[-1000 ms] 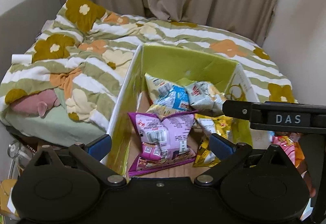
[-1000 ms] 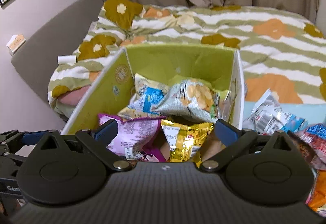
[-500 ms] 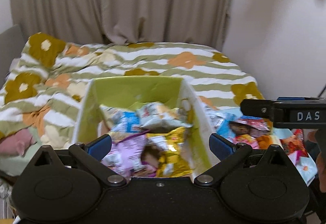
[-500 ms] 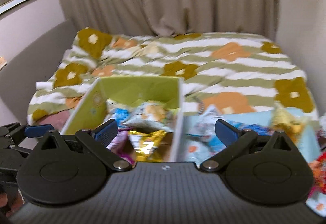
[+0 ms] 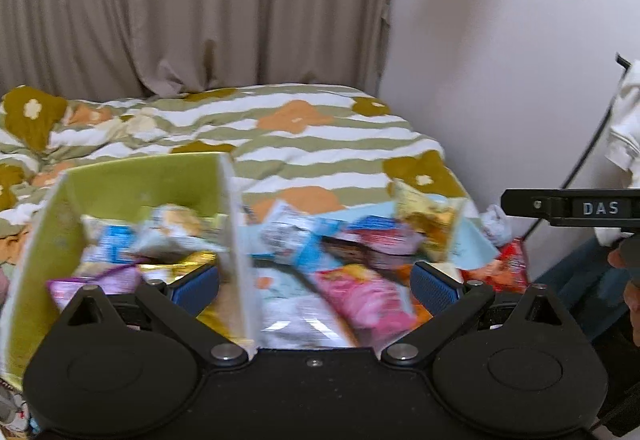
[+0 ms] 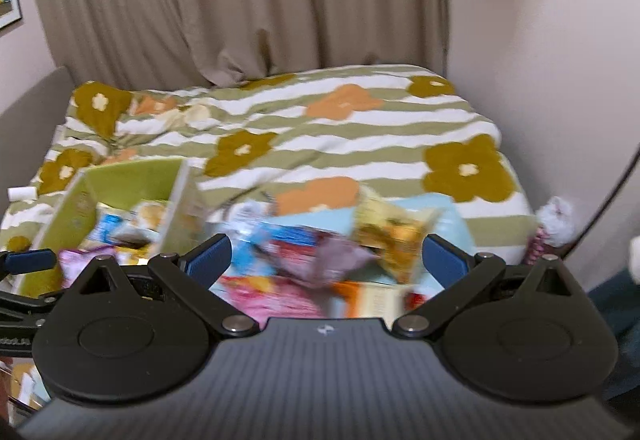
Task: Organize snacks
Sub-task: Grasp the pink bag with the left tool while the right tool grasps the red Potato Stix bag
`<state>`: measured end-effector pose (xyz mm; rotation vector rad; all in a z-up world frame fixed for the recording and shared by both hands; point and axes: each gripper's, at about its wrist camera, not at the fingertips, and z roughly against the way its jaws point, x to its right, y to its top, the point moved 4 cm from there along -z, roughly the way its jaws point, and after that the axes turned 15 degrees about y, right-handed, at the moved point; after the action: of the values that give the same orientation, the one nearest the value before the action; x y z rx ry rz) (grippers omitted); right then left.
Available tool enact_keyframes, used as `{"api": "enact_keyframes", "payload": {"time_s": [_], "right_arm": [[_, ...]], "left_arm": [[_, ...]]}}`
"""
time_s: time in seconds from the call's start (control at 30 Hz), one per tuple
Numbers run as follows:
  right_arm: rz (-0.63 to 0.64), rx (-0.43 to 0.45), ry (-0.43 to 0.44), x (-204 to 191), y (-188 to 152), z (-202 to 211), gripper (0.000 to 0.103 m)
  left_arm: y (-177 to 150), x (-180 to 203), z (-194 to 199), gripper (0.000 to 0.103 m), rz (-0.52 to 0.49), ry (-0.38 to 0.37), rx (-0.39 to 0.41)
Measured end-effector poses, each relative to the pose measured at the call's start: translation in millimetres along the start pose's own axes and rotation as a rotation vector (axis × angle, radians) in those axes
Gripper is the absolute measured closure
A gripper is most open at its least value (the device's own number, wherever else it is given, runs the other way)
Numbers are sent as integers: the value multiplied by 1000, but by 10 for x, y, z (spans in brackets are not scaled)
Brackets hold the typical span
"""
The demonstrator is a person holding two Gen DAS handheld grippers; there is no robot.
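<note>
Green cardboard box [image 5: 132,176], holding blurred snack packets, sits on the striped quilt [image 5: 312,144] in the left wrist view; more loose packets [image 5: 360,260] lie just right of it. The left gripper [image 5: 316,280] hangs spread wide, empty. In the right wrist view, the right gripper [image 6: 326,256] gapes empty above the loose pile [image 6: 312,252], box [image 6: 128,180] at left.
</note>
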<state>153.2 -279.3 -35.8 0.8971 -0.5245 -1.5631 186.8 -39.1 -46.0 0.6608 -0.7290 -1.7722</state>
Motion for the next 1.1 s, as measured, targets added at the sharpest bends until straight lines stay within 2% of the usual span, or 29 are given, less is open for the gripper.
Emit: {"api": "enact_keyframes", "payload": {"time_s": [0.27, 0.57, 0.77, 1.0, 1.03, 1.1], "right_arm": [[-10, -75, -6, 844, -229, -5, 0], [-41, -128, 9, 1425, -521, -324, 0], [-36, -150, 44, 1549, -669, -553, 0], [-16, -190, 74, 1564, -762, -790, 0], [-17, -195, 78, 1571, -773, -818, 0], [-17, -203, 88, 1580, -793, -861, 0]], "left_arm": [[-206, 932, -171, 0, -46, -38, -29], [-724, 1748, -644, 0, -97, -75, -116], [-974, 2000, -988, 7, -109, -57, -181], [-1097, 2126, -1227, 9, -99, -29, -216], [-1107, 2156, -1253, 10, -99, -27, -221], [-1135, 2182, -1297, 22, -105, -33, -240]]}}
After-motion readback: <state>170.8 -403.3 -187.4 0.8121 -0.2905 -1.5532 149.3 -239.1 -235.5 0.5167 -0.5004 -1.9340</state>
